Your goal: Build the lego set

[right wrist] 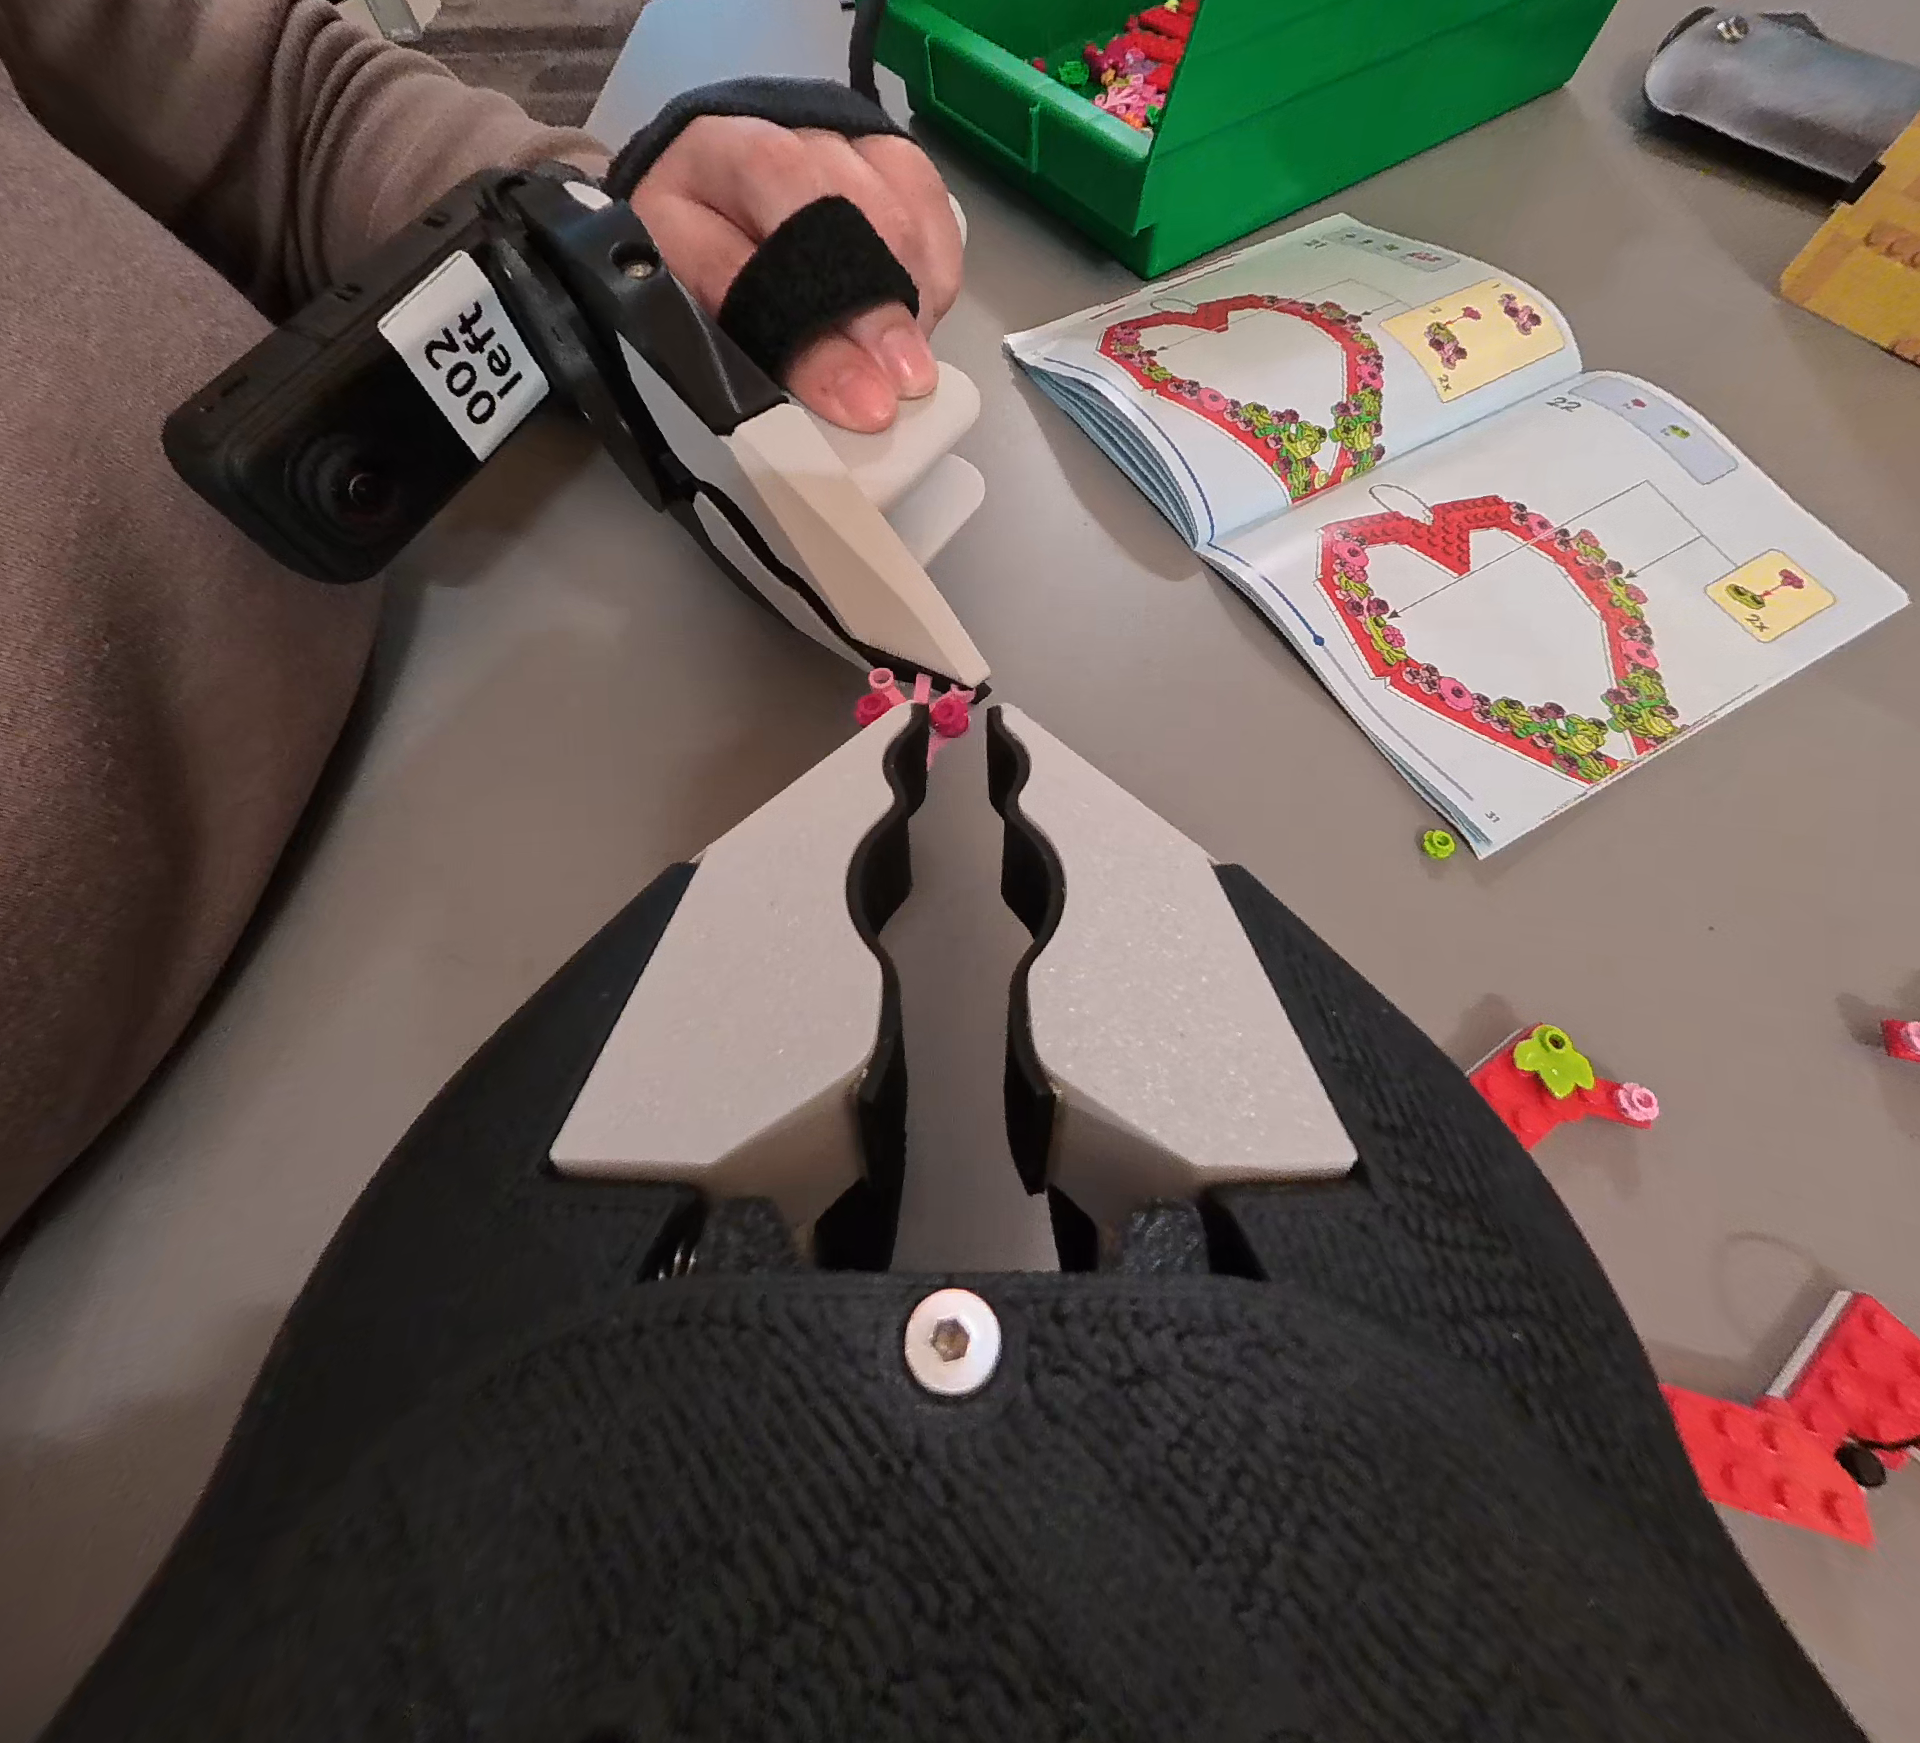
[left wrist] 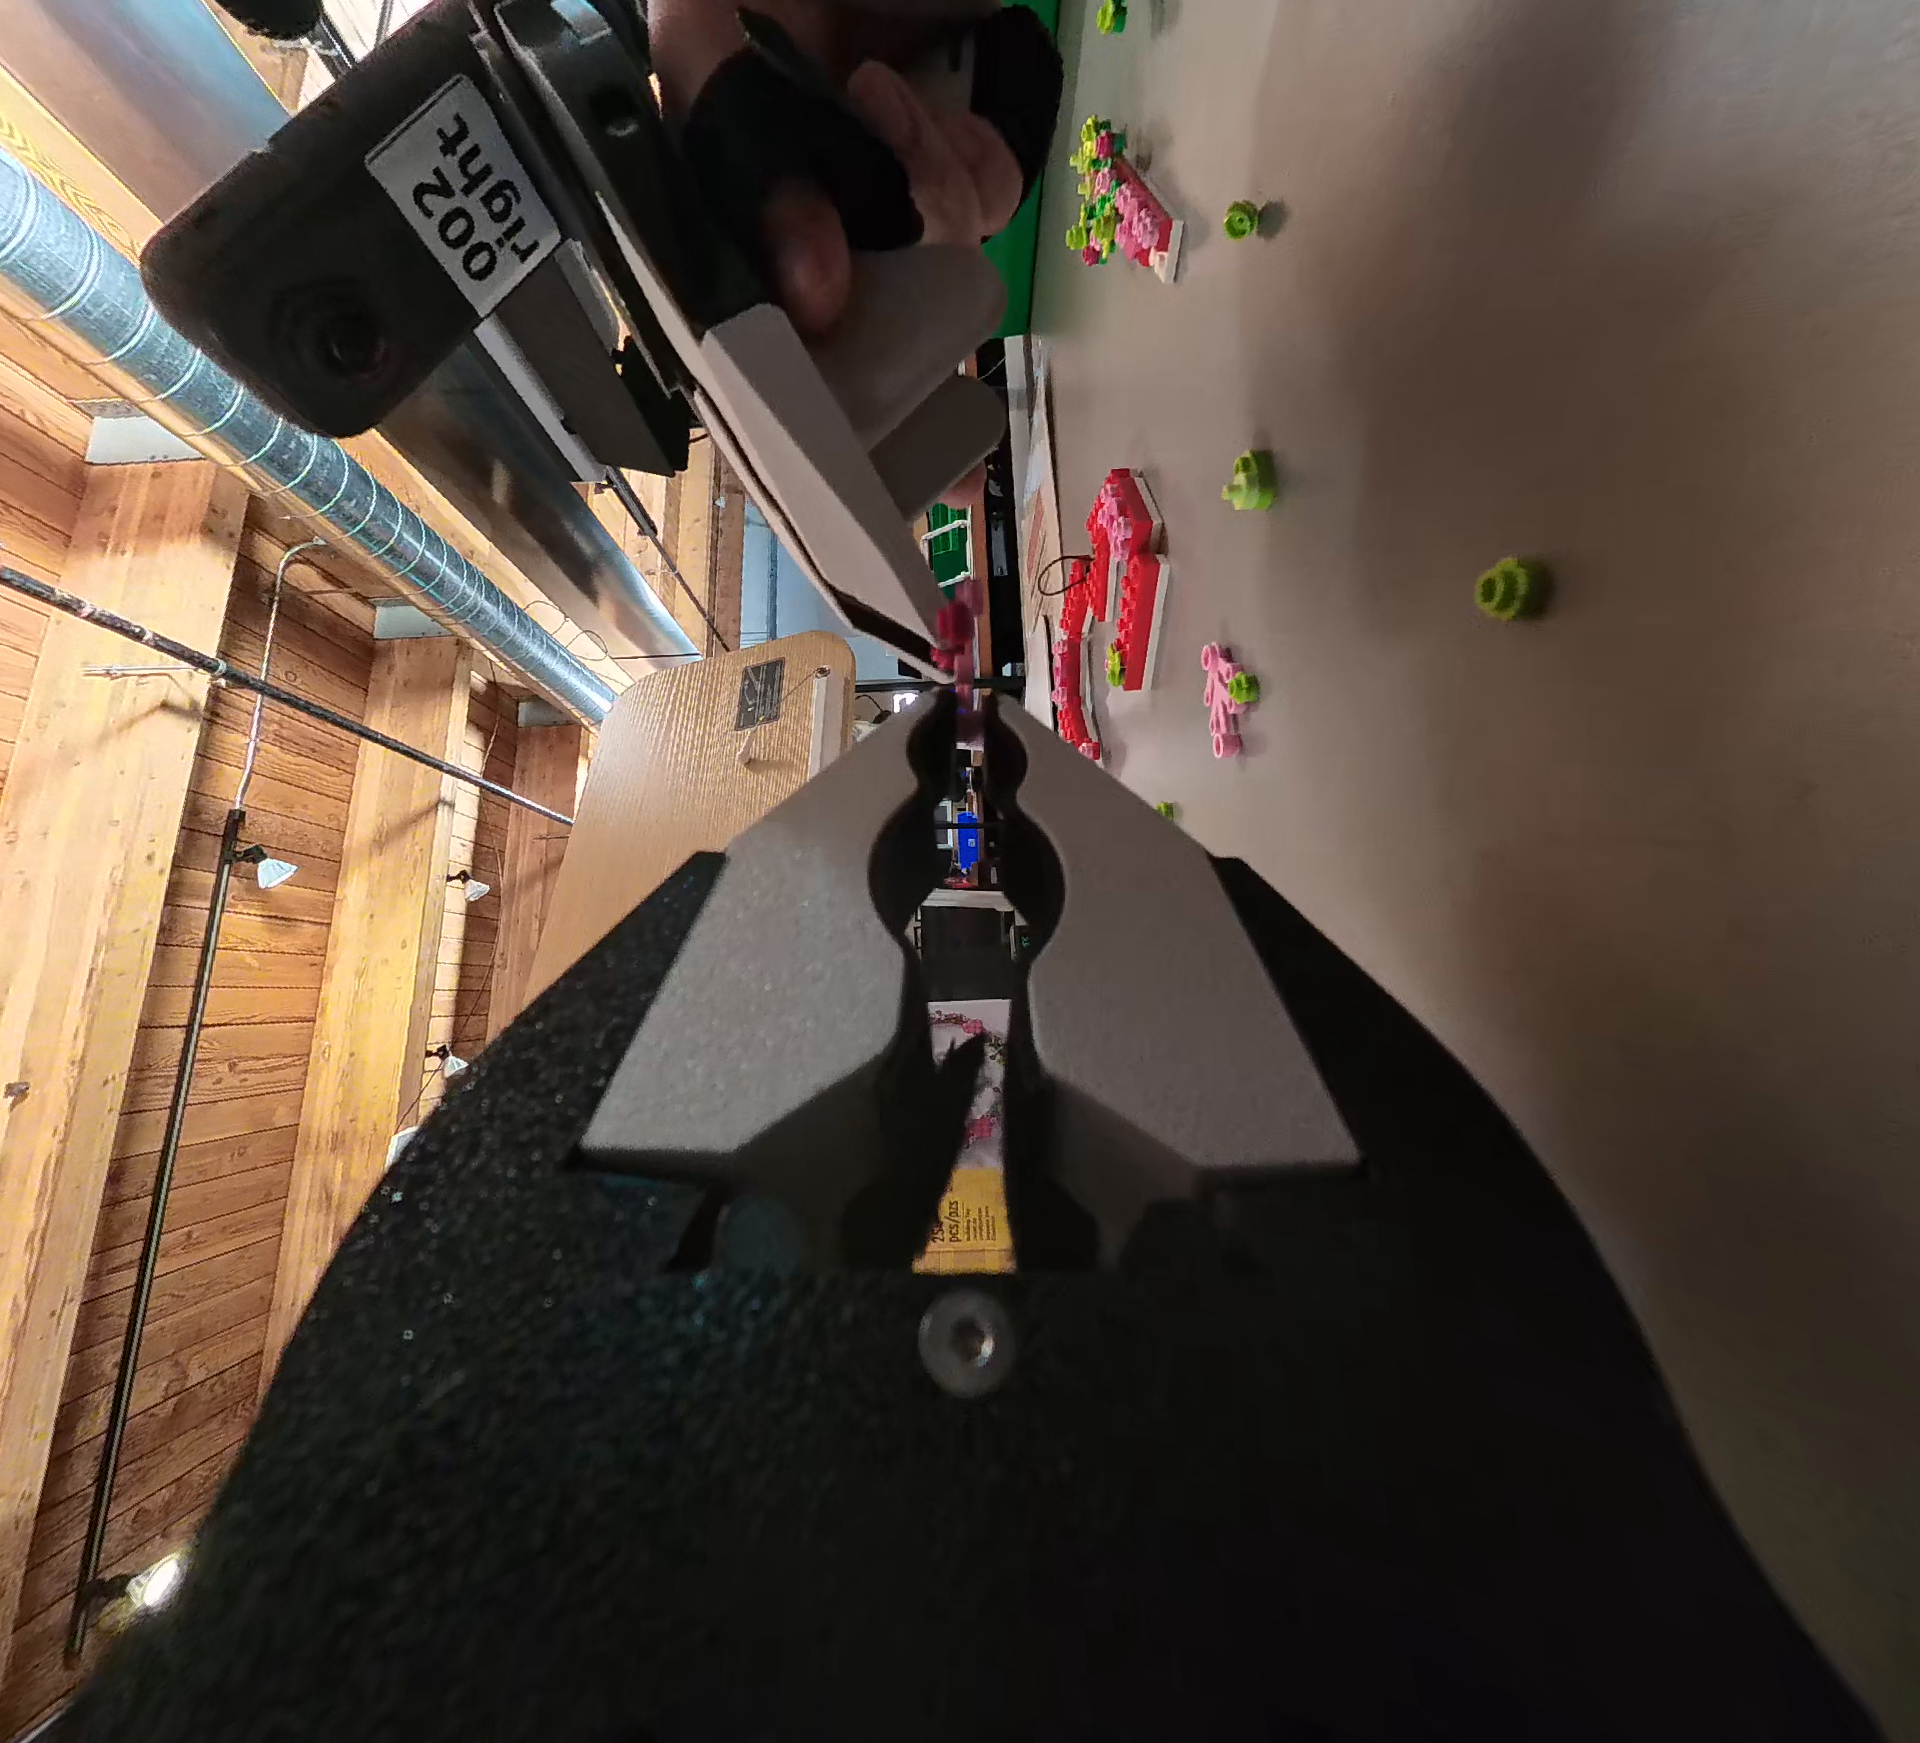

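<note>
My left gripper (left wrist: 966, 704) is shut on a thin pink stem piece (left wrist: 968, 729), held above the grey table (left wrist: 1558, 862). In the right wrist view the left gripper (right wrist: 971, 683) reaches in from the upper left, pinching that stem (right wrist: 939, 744), which carries magenta flowers (right wrist: 948, 714). My right gripper (right wrist: 956, 719) has its jaws a narrow gap apart, tips around the stem and one flower, touching neither side fully. In the left wrist view the right gripper (left wrist: 940, 659) meets my left tips from the upper left, beside a magenta flower (left wrist: 954, 623).
An open instruction booklet (right wrist: 1455, 530) lies to the right, with a green bin (right wrist: 1299, 62) of bricks behind it. Red heart sections (left wrist: 1117, 592) (right wrist: 1808, 1423), a flowered white-and-pink section (left wrist: 1138, 223), a loose pink stem (left wrist: 1221, 701) and lime studs (left wrist: 1512, 589) (right wrist: 1437, 842) lie on the table. The grippers are tip to tip, or close to it.
</note>
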Motion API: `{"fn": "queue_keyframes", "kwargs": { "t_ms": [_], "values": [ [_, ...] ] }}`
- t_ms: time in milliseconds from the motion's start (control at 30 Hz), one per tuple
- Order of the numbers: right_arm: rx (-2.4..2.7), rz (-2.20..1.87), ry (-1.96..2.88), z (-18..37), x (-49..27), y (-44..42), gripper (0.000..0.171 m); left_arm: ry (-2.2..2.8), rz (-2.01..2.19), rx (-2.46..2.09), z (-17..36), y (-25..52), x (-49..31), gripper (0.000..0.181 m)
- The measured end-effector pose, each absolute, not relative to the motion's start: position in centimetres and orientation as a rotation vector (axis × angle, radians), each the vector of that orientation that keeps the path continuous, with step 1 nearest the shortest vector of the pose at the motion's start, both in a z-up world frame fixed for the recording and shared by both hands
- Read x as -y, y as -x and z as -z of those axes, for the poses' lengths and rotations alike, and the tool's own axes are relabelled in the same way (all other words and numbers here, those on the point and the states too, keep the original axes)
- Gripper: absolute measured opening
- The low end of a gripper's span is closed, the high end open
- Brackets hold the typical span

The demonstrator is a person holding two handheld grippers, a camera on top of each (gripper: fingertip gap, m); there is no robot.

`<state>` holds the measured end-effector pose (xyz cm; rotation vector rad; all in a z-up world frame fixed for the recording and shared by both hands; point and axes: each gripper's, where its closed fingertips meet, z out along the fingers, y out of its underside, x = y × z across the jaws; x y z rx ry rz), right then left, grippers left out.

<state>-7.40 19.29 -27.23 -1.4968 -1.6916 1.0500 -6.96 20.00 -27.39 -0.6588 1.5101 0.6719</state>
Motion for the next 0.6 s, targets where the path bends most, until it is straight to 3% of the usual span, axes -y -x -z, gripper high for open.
{"fn": "queue_keyframes", "kwargs": {
  "t_ms": [600],
  "values": [
    [1.67, -1.056, 1.495, 27.17, -19.37, 7.15, 0.009, 0.663, -0.685, -1.526, 27.62, 7.13, -20.15, 0.002]
  ]
}}
